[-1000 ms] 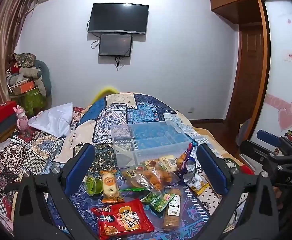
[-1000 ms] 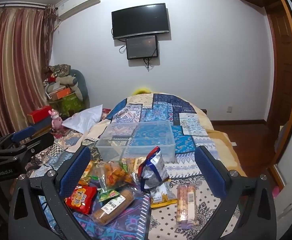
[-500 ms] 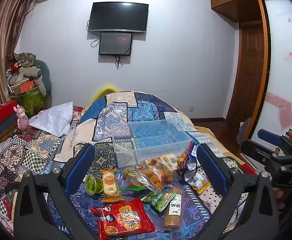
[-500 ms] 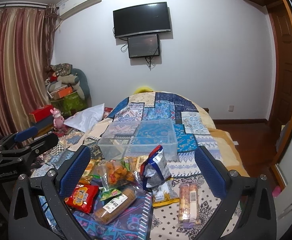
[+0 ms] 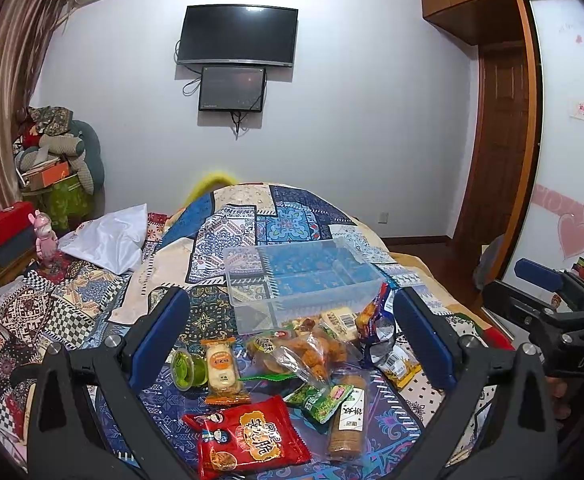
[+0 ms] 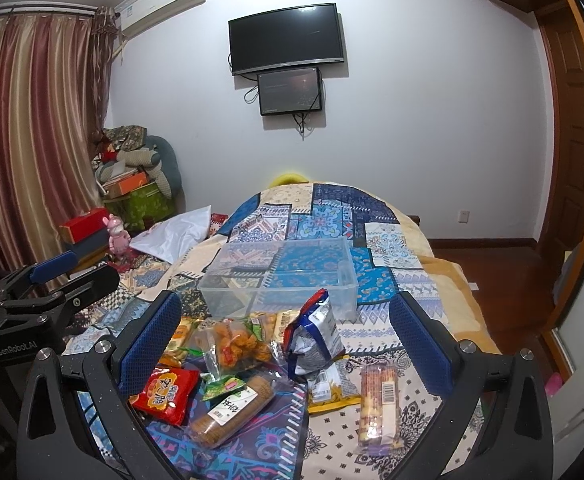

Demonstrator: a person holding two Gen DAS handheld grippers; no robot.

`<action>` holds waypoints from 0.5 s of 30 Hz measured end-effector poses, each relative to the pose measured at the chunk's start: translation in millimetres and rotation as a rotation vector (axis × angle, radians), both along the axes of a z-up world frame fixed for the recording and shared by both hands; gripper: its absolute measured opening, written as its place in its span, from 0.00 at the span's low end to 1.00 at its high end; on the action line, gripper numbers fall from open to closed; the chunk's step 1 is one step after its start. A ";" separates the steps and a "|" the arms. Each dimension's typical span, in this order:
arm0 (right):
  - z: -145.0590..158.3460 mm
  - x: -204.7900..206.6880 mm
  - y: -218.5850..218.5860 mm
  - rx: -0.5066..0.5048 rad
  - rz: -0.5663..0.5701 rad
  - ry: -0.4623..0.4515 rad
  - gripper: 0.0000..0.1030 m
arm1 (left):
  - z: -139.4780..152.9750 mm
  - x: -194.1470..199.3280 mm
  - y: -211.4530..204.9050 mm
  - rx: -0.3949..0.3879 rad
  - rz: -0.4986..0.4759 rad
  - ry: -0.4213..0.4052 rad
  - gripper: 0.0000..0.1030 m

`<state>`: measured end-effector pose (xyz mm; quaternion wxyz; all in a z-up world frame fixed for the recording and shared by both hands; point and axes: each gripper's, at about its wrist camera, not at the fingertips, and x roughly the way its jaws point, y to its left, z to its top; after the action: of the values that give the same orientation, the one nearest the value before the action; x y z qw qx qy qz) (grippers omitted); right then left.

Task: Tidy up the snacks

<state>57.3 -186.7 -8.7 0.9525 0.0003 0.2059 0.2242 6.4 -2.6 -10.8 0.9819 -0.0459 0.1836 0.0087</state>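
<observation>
Snacks in a heap on the patchwork bedspread (image 5: 228,224), and both my grippers hang above them with nothing held. My left gripper (image 5: 292,336) is spread wide over the pile; my right gripper (image 6: 284,336) is spread just as wide. The clear plastic bin (image 6: 331,284) sits empty just behind the heap, its near wall touching the closest packets.

Risks, as I judge them: the packets overlap, so closing on the red packet (image 5: 252,440) or the green pouch (image 5: 315,396) could drag a neighbour along. The blue-and-white bag (image 6: 315,336) stands upright, and a nudge would tip it. The clear bag of fried bites (image 5: 311,356) is slippery film; a pinch at its loose edge may slide off. The bin is light and could skid on the soft cover if I knock it.

Hard to make out: what lies under the fried bites, most label print, and whether the bin has dividers. The long biscuit sleeve (image 6: 377,404) lies apart on the right.
</observation>
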 end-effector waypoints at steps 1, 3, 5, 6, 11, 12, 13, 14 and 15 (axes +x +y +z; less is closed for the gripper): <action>-0.1 -0.8 -0.1 0.000 0.000 0.000 1.00 | -0.3 0.3 -0.1 0.001 0.001 0.000 1.00; 0.4 -0.2 0.4 0.000 0.000 0.000 1.00 | -0.8 0.7 -0.2 0.001 0.002 0.001 1.00; 0.3 -0.3 0.4 0.000 0.001 0.002 1.00 | -0.7 0.6 -0.1 0.001 0.002 0.000 1.00; 0.2 -0.4 0.6 -0.001 0.001 0.001 1.00 | -0.6 0.6 0.0 0.001 0.002 -0.001 1.00; 0.6 -0.7 1.0 -0.001 0.001 0.002 1.00 | -1.2 0.4 0.6 0.001 0.003 -0.001 1.00; 0.7 -0.5 0.9 -0.001 0.001 0.002 1.00 | -1.3 0.4 0.7 0.002 0.003 -0.001 1.00; 0.6 -0.5 0.8 -0.001 0.001 0.002 1.00 | -1.3 0.3 0.7 0.003 0.003 -0.001 1.00; 0.6 -0.3 0.6 -0.001 0.001 0.002 1.00 | -1.2 0.1 0.9 0.002 0.003 -0.002 1.00; 0.7 -0.7 0.6 0.000 0.000 0.003 1.00 | -1.2 0.2 1.0 0.001 0.003 -0.002 1.00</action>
<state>56.6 -186.0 -8.0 0.9522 0.0005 0.2072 0.2243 6.6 -1.6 -12.0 0.9821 -0.0456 0.1825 0.0103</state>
